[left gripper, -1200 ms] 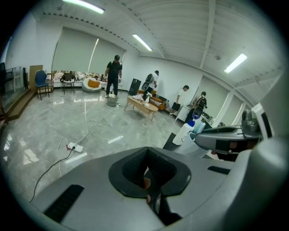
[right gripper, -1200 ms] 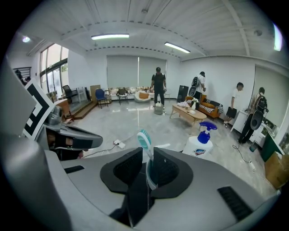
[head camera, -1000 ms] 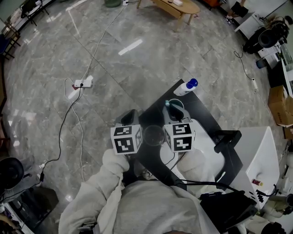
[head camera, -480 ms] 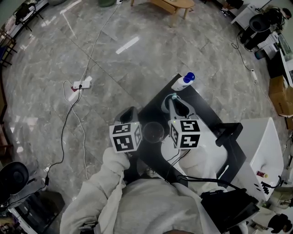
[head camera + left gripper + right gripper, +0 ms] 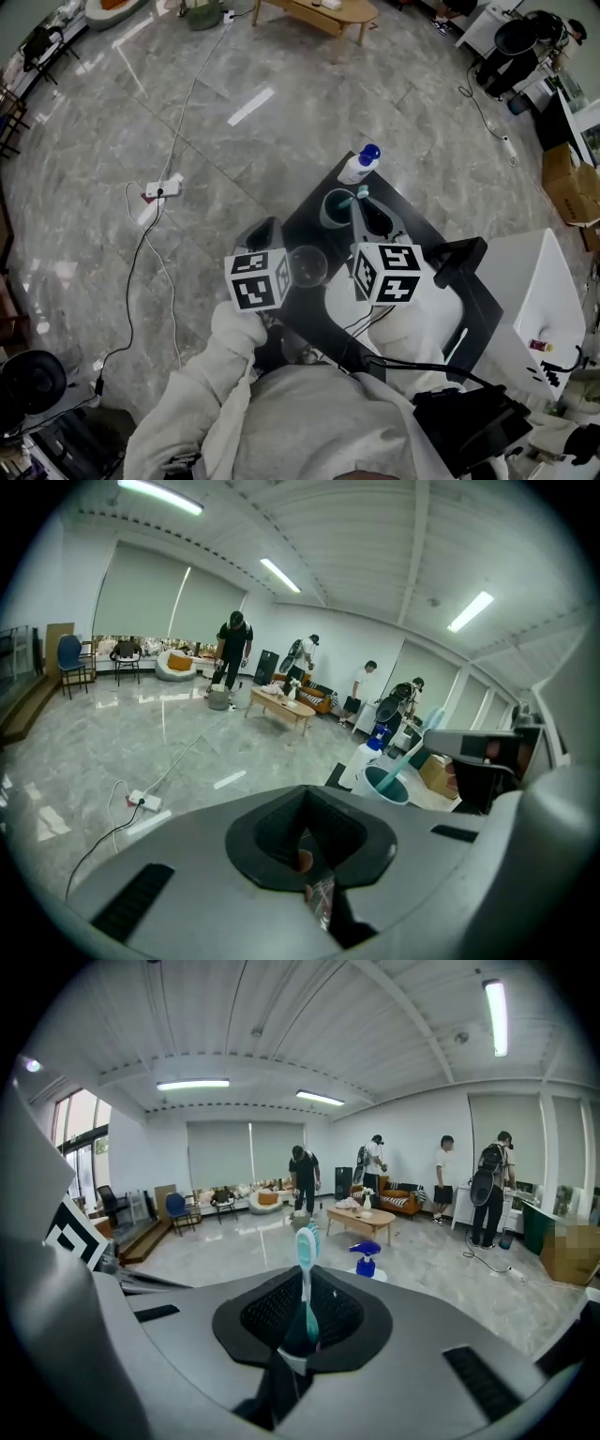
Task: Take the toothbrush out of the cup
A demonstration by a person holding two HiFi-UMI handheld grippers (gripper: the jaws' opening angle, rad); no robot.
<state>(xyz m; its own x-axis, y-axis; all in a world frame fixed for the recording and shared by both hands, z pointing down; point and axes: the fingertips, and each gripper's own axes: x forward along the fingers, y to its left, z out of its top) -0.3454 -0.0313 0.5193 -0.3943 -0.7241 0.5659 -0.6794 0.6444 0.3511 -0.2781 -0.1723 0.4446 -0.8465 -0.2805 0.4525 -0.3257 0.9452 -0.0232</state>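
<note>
My right tongs (image 5: 302, 1326) have just been closing and now clamp the toothbrush (image 5: 306, 1260) by its handle. They have lifted and swung aside from the cup (image 5: 324, 217), so its mouth, half covered a second ago, shows whole, with the brush end up by its rim

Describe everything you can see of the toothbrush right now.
The toothbrush looks like slim plastic, with a teal handle and a pale head whose bristles show at the top. It stands nearly upright, pinched by its handle in the right gripper, whose jaws have just been closing on it. In the left gripper view it leans up out of the teal cup. Whether its lower end has cleared the cup cannot be told.
</note>
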